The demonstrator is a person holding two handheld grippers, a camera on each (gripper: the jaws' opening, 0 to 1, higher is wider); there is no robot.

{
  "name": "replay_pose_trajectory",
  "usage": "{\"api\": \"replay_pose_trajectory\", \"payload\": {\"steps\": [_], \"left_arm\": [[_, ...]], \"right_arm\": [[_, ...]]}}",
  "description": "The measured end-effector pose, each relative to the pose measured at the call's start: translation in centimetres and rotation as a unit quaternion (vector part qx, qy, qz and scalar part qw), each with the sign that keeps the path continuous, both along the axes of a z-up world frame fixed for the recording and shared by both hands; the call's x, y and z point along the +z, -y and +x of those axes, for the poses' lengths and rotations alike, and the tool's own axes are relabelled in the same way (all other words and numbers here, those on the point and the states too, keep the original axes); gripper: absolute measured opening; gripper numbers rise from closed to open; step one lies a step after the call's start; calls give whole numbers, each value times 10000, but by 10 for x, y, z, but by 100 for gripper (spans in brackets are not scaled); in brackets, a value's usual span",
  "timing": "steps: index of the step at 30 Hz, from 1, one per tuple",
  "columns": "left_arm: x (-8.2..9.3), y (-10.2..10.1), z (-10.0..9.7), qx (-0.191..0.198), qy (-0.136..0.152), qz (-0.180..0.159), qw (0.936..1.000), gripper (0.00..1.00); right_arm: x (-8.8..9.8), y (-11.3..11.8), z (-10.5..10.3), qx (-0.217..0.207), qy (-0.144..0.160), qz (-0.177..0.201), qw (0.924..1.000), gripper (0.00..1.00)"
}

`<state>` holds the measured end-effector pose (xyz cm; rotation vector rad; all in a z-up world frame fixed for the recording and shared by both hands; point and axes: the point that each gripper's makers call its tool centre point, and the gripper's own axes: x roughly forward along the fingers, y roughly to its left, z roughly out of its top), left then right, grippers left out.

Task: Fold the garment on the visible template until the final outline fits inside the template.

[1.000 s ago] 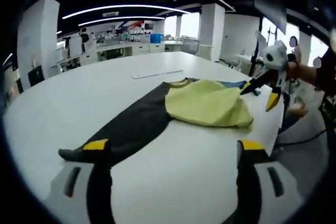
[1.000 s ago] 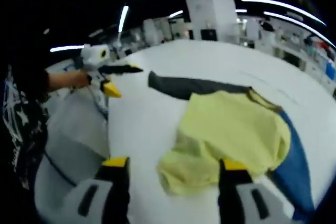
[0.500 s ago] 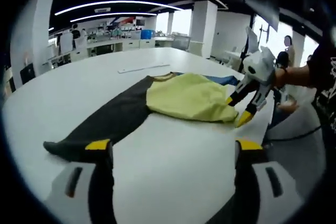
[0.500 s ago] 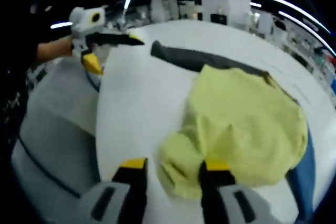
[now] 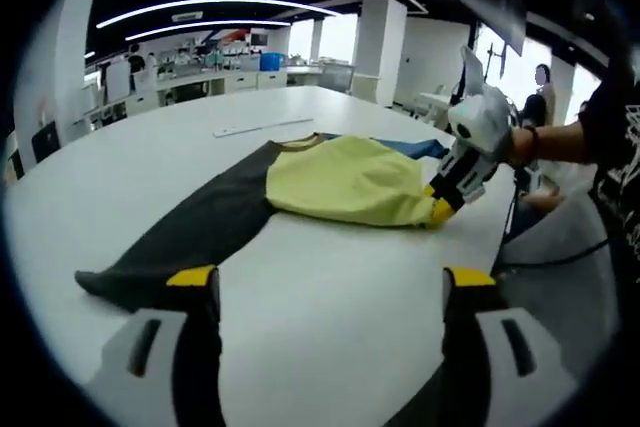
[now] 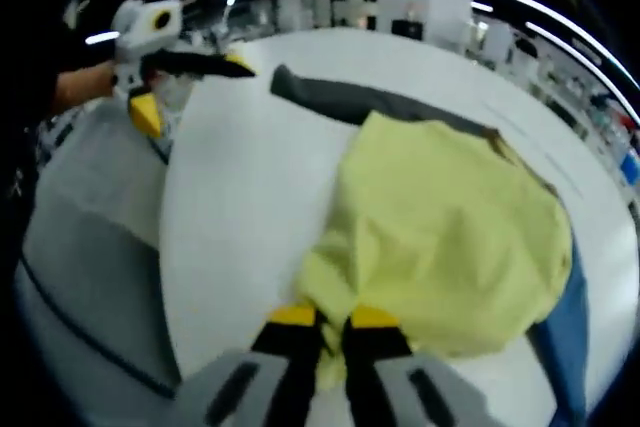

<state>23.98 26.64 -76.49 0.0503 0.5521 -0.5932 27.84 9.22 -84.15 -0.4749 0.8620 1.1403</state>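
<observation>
A garment lies on the white table [image 5: 300, 277]: a yellow body [image 5: 345, 179] with a dark grey sleeve [image 5: 190, 237] stretched toward my left gripper and a blue part [image 5: 415, 147] at the far side. My left gripper [image 5: 325, 277] stands open just above the table, its left yellow tip near the grey sleeve's end. My right gripper [image 6: 333, 317] is shut on the near edge of the yellow body [image 6: 450, 237]; in the left gripper view it [image 5: 440, 209] pinches that edge at the table's right side. The left gripper [image 6: 190, 82] appears open at top left of the right gripper view.
A thin line marked on the table [image 5: 262, 127] runs beyond the garment. The table's curved edge [image 6: 170, 277] is close to my right gripper, with grey floor past it. Desks and pillars stand far behind. A person's sleeve and hand [image 5: 560, 137] hold the right gripper.
My right gripper has come down onto the yellow edge and shut on it. The left gripper has stayed open, drifting slightly nearer the grey sleeve's end.
</observation>
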Motion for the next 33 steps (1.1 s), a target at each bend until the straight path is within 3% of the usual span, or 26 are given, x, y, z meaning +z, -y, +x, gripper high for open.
{"api": "replay_pose_trajectory", "payload": {"steps": [7, 12, 22, 33], "left_arm": [[1, -1, 0, -19, 5, 13, 10000, 87], [1, 1, 1, -50, -1, 5, 10000, 86], [4, 2, 3, -44, 11, -14, 10000, 85], [1, 0, 7, 38, -43, -101, 9999, 81]], "right_arm": [[42, -15, 9, -544, -558, 934, 9926, 2], [67, -20, 37, -827, -602, 1338, 9857, 2], [92, -23, 90, -1084, -348, 1501, 9821, 2], [82, -27, 143, -1471, -333, 1423, 9783, 2]]}}
